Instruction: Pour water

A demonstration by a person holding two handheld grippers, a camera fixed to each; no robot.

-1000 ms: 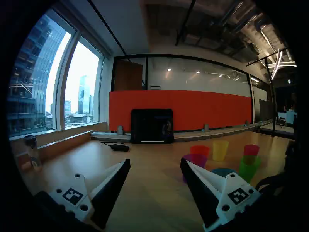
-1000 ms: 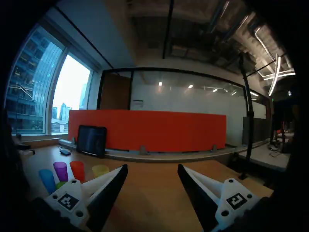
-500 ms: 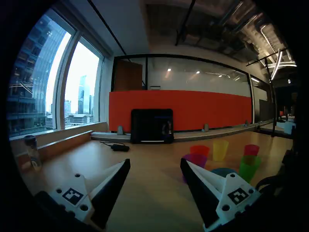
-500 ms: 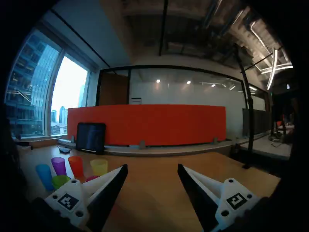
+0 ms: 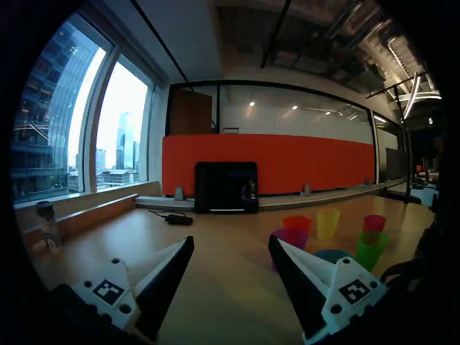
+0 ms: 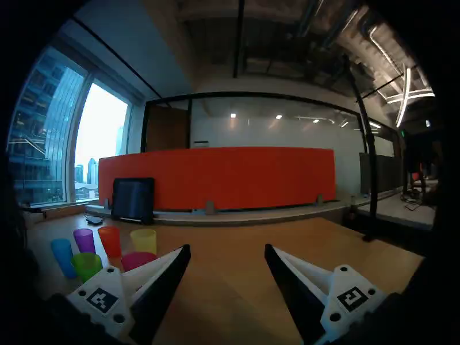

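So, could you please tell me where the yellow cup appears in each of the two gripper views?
Left gripper view: the yellow cup stands right of centre, between the red cup and the pink cup.
Right gripper view: it stands at lower left, just right of the red cup.
Shared landmark: the black screen leaning against the orange partition.

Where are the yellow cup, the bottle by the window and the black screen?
Translucent yellow plastic cup (image 5: 328, 224): left gripper view, mid wall.
Small clear bottle with dark cap (image 5: 50, 233): left gripper view, clear body.
Black flat screen (image 5: 226, 187): left gripper view, centre of face.
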